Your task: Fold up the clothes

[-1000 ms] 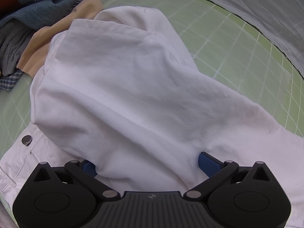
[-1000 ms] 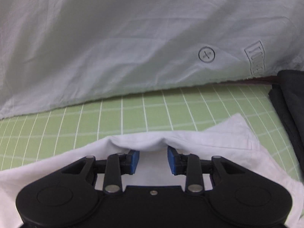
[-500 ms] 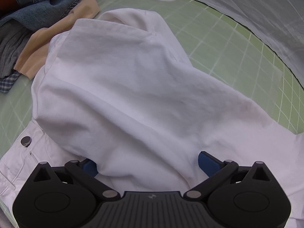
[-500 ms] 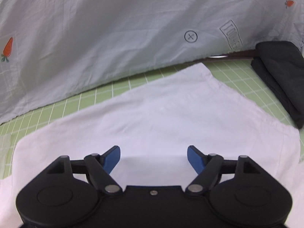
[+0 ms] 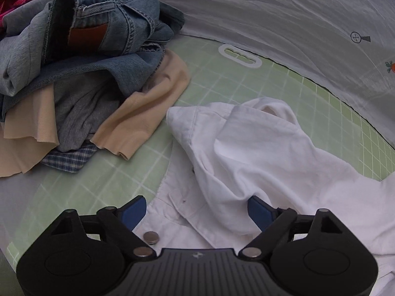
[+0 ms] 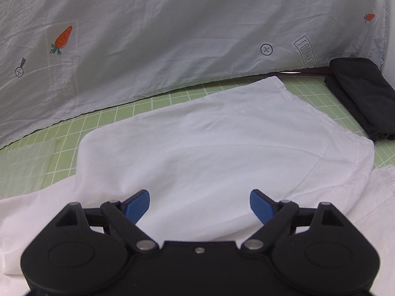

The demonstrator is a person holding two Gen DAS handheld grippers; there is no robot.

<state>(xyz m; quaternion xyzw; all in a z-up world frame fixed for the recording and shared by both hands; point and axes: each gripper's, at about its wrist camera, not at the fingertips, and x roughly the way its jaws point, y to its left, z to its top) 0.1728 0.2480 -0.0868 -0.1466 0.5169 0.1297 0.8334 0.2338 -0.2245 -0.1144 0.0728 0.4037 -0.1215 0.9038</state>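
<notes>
White trousers (image 5: pixel 259 157) lie on the green grid mat (image 5: pixel 222 86), one part folded over another; a metal waist button (image 5: pixel 150 237) shows near my left gripper. My left gripper (image 5: pixel 197 212) is open and empty, just above the waistband. In the right wrist view the folded white fabric (image 6: pixel 209 148) lies flat on the mat (image 6: pixel 153 103). My right gripper (image 6: pixel 198 206) is open and empty, over the near edge of the fold.
A pile of unfolded clothes (image 5: pixel 81 74), with denim, grey, beige and checked pieces, lies at the left. A folded black garment (image 6: pixel 360 96) lies at the right. A grey printed sheet (image 6: pixel 172 29) hangs behind the mat. A white handle cut-out (image 5: pixel 239 56) marks the mat's far edge.
My right gripper opened, let go of the white fabric and drew back. My left gripper pulled back and the raised fabric dropped onto the mat, uncovering the clothes pile.
</notes>
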